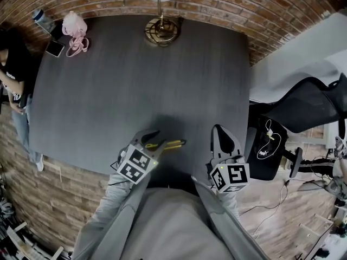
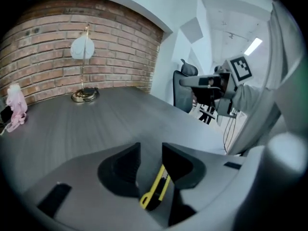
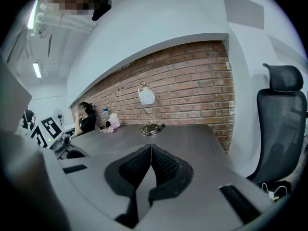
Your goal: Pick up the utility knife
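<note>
The utility knife (image 1: 169,144), yellow and black, lies on the dark grey table (image 1: 135,91) near its front edge. My left gripper (image 1: 153,140) hangs over the knife's left end, pointing down at it. In the left gripper view the jaws of the left gripper (image 2: 151,150) stand apart. There the knife (image 2: 156,189) lies between and below them, close to the right jaw, and neither pad presses on it. My right gripper (image 1: 219,130) hovers to the right of the knife. Its jaws (image 3: 150,148) are shut with nothing between them.
A brass lamp (image 1: 161,28) stands at the table's far edge. A pink bundle (image 1: 73,28), a bottle (image 1: 42,19) and a phone (image 1: 55,49) lie at the far left corner, beside a seated person (image 1: 13,69). A black office chair (image 1: 309,104) stands to the right.
</note>
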The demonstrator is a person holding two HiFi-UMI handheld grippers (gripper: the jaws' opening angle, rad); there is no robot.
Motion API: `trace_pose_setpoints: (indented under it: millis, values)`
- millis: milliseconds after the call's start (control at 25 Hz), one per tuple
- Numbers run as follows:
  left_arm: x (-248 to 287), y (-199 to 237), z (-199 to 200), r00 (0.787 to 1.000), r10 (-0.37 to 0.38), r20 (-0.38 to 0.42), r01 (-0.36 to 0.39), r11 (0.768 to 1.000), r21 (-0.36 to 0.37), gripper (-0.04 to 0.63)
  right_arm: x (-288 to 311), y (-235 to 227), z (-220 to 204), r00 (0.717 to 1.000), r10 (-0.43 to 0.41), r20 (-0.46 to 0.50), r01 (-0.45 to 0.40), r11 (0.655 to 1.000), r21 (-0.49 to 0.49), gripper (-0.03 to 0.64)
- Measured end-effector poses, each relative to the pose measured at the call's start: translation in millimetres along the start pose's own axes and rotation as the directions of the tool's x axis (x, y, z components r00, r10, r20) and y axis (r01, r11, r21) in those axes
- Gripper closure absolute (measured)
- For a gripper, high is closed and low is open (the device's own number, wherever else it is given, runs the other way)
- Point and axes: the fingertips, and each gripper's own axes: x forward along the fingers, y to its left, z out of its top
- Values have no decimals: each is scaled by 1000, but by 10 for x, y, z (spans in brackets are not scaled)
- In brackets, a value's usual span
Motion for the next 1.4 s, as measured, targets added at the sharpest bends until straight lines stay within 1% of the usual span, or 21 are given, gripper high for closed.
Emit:
trace_pose_setpoints:
  millis: [120,240,360,520,800,1080,1280,1400]
  values:
    - [97,-99,-191,997,-36,-73,39,999,38,447,-13,-29,-38,1000,-12,-3,12,1000,14,598]
    - [188,-202,-335,988,-76,-137,88,993,83,412,-31,-47,-89,1000,-21,-11,22,999,27,598]
    - [276,-270,-435,976,-103,-189,131,982,137,397,-49,-78,-126,999,-32,-17,32,999,42,598]
    - [370,-316,-562,963,-115,-243,167,964,206,382,-95,-129,-173,999,-48,-24,50,997,59,598]
    - [496,-374,-683,946,-126,-298,213,936,281,379,-163,-168,-274,997,-70,-40,73,995,75,598]
    - [577,-383,-736,940,-97,-328,223,901,373,379,-220,-191,-344,995,-81,-51,85,993,81,598]
    - [592,-410,-744,930,-112,-349,258,878,403,379,-248,-194,-358,995,-85,-52,89,992,84,598]
    - [597,-414,-738,926,-127,-354,272,876,397,379,-259,-194,-355,995,-85,-53,90,992,86,598]
